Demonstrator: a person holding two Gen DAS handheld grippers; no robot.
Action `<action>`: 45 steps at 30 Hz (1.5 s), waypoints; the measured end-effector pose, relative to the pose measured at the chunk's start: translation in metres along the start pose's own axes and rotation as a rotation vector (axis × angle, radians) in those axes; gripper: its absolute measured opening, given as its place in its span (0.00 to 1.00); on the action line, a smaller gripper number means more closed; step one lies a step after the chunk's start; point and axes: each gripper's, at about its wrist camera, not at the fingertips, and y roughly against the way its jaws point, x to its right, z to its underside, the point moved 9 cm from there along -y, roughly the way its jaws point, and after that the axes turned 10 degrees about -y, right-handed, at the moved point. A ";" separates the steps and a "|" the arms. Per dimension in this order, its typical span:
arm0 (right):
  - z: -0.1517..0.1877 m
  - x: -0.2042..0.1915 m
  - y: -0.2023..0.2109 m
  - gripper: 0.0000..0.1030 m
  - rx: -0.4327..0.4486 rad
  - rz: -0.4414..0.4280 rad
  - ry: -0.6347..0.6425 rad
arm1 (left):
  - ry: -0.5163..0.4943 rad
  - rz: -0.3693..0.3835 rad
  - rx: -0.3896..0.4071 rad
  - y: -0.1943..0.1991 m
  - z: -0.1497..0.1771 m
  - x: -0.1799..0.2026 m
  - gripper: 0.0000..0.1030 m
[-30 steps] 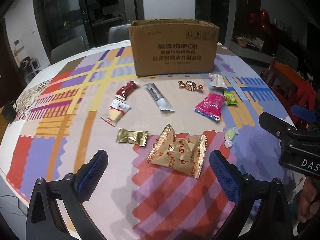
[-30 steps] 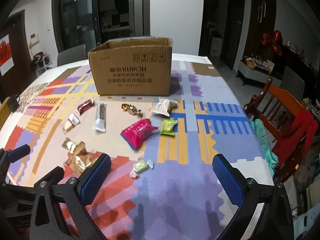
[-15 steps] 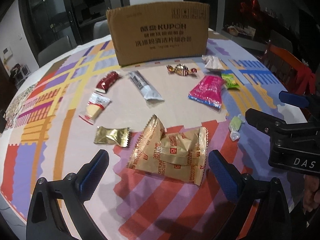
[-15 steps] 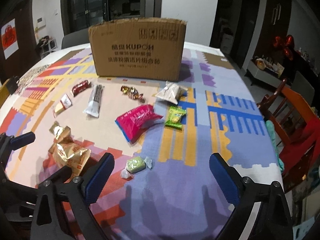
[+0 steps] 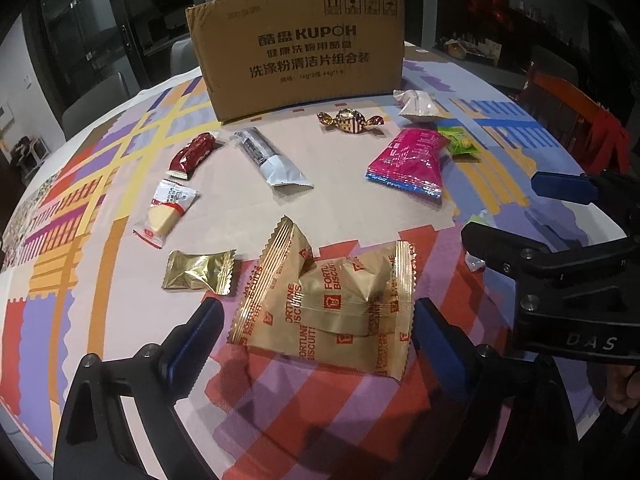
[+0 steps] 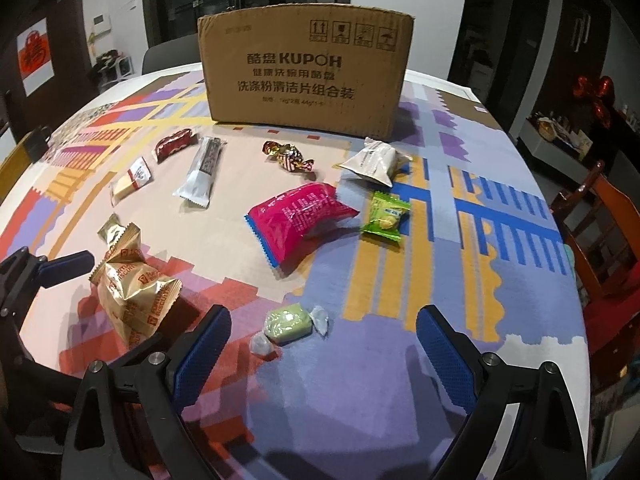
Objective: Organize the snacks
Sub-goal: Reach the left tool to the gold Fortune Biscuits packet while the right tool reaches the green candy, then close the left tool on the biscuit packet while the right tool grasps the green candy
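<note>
A gold "Fortune Biscuits" packet (image 5: 332,304) lies on the patterned tablecloth between the jaws of my left gripper (image 5: 318,332). The jaws are closing, and the pads stand just clear of the packet's edges. My right gripper (image 6: 324,344) is also closing, low over a pale green twist-wrapped candy (image 6: 288,322) that lies between its fingers, nearer the left one and untouched. A brown cardboard box (image 5: 300,52) stands upright at the back; its inside is hidden.
Between the box and the grippers lie a red packet (image 5: 194,154), a silver bar (image 5: 272,160), a gold-red twist candy (image 5: 350,120), a white pouch (image 6: 372,162), a pink bag (image 6: 304,216), a green sachet (image 6: 384,218), a cheese snack (image 5: 166,212) and a gold foil packet (image 5: 198,276). A red chair (image 6: 600,232) stands at the right.
Both grippers have sunk toward the table and come closer to the snacks. The biscuit packet and the green candy now lie between the fingers, and both pairs of jaws have narrowed a little.
</note>
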 end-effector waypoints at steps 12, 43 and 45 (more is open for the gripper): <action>0.007 -0.006 -0.016 0.70 -0.054 -0.030 0.031 | -0.014 0.011 -0.014 -0.008 0.000 0.002 0.80; 0.009 -0.022 0.001 0.29 -0.017 -0.096 0.033 | 0.015 -0.006 0.018 0.011 -0.007 -0.009 0.47; 0.006 -0.022 0.004 0.29 -0.011 -0.093 0.030 | 0.018 -0.007 0.021 0.014 -0.008 -0.010 0.47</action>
